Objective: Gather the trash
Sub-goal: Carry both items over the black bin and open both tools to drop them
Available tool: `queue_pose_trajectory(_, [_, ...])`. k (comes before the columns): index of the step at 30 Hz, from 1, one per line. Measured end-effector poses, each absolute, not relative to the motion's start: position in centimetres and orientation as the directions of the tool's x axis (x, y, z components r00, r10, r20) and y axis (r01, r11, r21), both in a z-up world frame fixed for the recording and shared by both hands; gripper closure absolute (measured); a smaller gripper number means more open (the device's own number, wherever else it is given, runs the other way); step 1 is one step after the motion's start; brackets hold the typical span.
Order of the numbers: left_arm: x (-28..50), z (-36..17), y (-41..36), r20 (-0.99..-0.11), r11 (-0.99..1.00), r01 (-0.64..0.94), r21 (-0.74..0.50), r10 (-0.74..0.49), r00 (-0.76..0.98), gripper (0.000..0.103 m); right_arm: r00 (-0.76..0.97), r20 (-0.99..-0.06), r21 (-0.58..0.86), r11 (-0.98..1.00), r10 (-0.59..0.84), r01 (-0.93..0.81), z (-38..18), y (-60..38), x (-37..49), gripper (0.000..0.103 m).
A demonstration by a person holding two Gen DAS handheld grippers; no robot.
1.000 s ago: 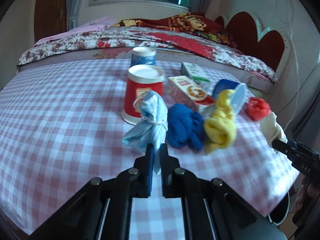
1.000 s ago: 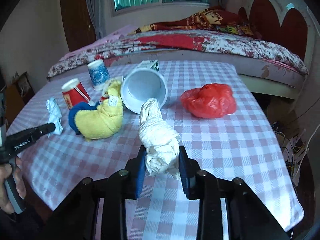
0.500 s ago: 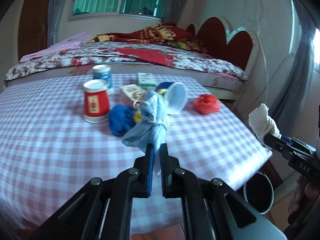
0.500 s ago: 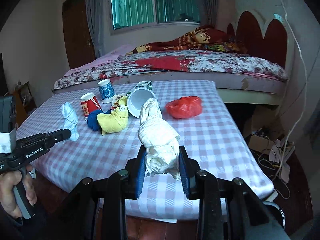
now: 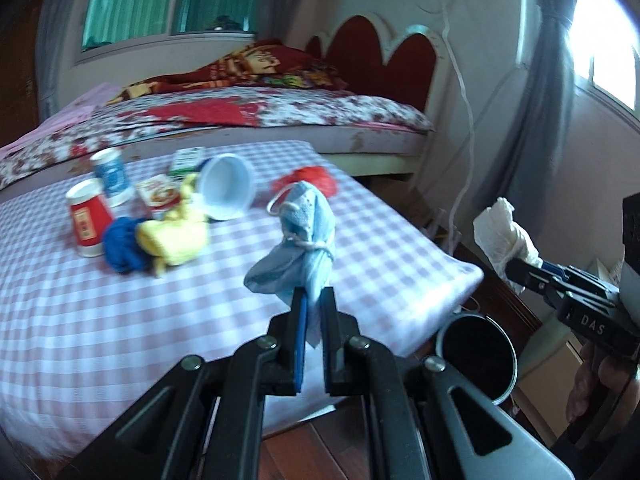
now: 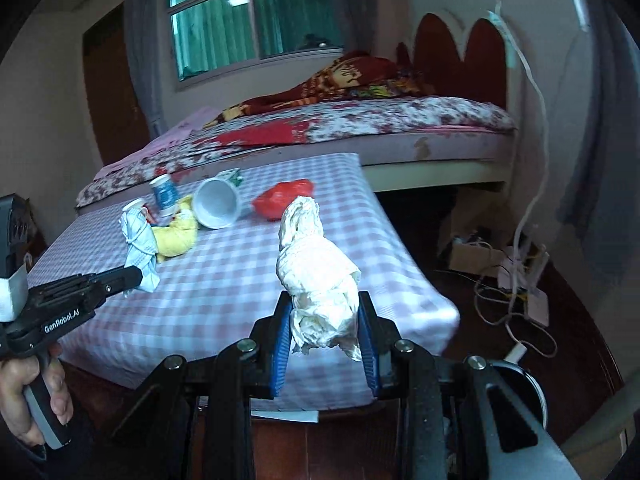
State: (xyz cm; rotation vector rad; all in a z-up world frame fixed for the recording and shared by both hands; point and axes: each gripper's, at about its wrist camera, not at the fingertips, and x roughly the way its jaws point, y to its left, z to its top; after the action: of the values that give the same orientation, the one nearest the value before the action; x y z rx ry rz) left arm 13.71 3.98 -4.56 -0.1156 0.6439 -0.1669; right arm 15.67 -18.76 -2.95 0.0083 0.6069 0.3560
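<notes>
Left gripper (image 5: 314, 304) pinched a light, floppy blue face mask (image 5: 298, 240) by its tail, frame center; right gripper (image 6: 325, 320) squeezed a soft crumpled tissue wad (image 6: 316, 272) w/ jaws part-open, near bin (image 5: 476, 354), lower right.

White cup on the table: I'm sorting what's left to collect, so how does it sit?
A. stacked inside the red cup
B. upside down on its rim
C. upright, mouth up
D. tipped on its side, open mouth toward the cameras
D: the white cup lies on its side beside the yellow cloth, and its open mouth and hollow inside face both wrist cameras.
</notes>
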Motion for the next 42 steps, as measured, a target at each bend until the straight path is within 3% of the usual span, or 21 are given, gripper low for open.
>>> queue_pose_trajectory(29, [12.9, -7.2, -16.3, -0.635, 0.839, 0.516, -0.170, -0.494, 0.594, 0.096, 0.761, -0.641, 0.104, 0.994, 0.101, -0.045, -6.8, -35.0, 10.9, 0.071])
queue_pose_trajectory(42, [16.2, -11.8, -21.3, -0.713, 0.785, 0.582, -0.214, -0.532, 0.456, 0.096, 0.671, -0.737, 0.080, 0.996, 0.076, -0.025, -11.9, -38.8, 12.6, 0.071])
